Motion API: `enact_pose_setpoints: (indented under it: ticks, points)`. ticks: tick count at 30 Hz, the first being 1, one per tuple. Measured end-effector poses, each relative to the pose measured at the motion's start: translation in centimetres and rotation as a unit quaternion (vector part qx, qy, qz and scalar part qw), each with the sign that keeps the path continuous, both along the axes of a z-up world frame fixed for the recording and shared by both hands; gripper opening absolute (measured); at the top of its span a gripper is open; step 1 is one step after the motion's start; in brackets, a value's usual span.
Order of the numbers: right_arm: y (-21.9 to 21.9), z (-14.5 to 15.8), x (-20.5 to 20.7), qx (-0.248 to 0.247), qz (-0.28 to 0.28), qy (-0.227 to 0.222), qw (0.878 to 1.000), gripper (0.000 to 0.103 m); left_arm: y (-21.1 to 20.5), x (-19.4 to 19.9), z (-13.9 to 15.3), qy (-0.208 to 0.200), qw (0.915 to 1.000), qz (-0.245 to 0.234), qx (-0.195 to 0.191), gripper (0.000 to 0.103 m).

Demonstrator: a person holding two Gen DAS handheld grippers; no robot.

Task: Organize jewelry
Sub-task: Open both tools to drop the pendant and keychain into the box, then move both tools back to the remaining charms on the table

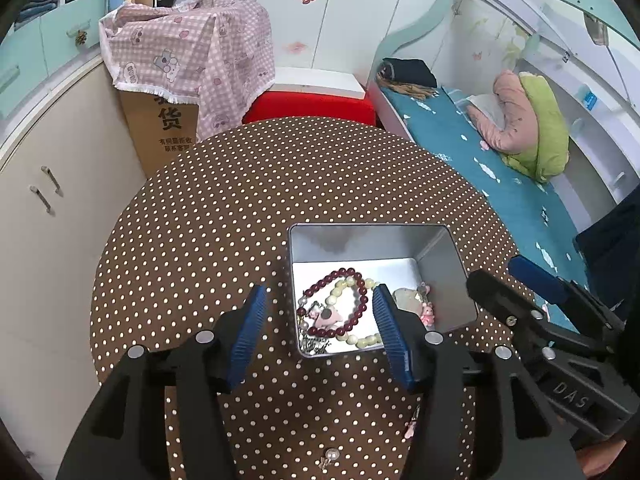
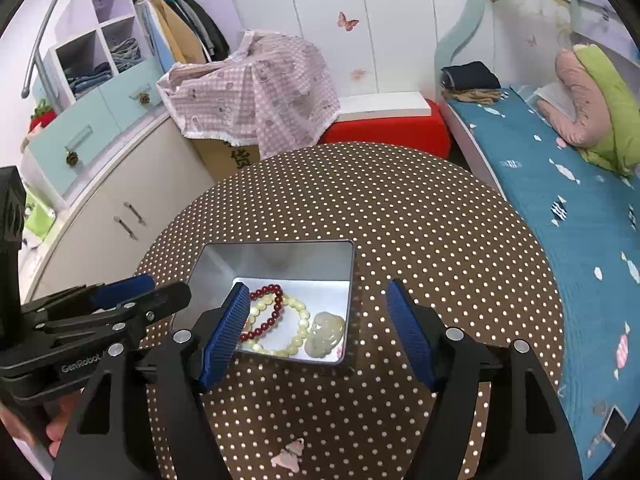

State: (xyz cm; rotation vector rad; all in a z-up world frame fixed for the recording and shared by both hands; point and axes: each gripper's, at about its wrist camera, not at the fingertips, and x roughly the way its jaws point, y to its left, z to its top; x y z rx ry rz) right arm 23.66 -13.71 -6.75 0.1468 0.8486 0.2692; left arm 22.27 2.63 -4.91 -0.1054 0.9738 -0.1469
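A round table (image 1: 280, 184) under a brown, white-dotted cloth stands in a bedroom, with a cardboard box (image 1: 160, 124) draped in pink checked fabric behind it and a bed (image 1: 500, 168) to the right. The left gripper (image 1: 320, 312) hangs with fingers spread wide and empty at the near-left corner of an open silver tin (image 1: 372, 240). The tin holds a dark red bead bracelet (image 1: 344, 280), a pale bead bracelet (image 2: 296, 332) and a jade pendant (image 2: 326, 334); the right gripper (image 2: 316, 320), also parted and empty, straddles its right wall, and a pink charm (image 2: 290, 456) lies on the cloth nearer.

Quick count: one metal tin (image 1: 440, 252) just ahead of the jaws, holding two bead bracelets, one dark red (image 1: 356, 316) and one pale yellow (image 2: 298, 322). One pale carved pendant (image 2: 325, 334) beside them, plus a few pink charms (image 1: 427, 314) (too tangled to count). Two loose pieces lie below the jaws: one pink charm (image 2: 289, 456), one pearl earring (image 1: 331, 456).
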Motion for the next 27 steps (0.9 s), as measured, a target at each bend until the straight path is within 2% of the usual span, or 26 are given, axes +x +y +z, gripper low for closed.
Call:
enact_pose_setpoints:
  ticks: [10,12,20,23,27]
  points:
    - [-1.0,0.8,-2.6,0.001,0.001,-0.008,1.000,0.069,0.1,-2.2,0.0,0.008,0.9999,0.006,0.005,0.054]
    - [-1.4,0.8,-3.3,0.000,-0.002,-0.008,1.000,0.069,0.1,-3.1,-0.1,0.008,0.9999,0.006,0.008,0.060]
    - [-2.0,-0.2,-6.3,-0.005,-0.004,0.003,1.000,0.069,0.0,-6.0,-0.4,0.014,0.9997,0.009,0.017,0.061]
    - [-2.2,-0.8,-7.5,-0.009,-0.004,0.008,1.000,0.073,0.0,-7.1,-0.9,0.019,0.9996,0.010,0.020,0.070]
    - [-2.3,-1.8,-8.8,-0.010,0.000,0.014,1.000,0.073,0.0,-8.3,-1.8,0.030,0.9992,0.009,0.026,0.071]
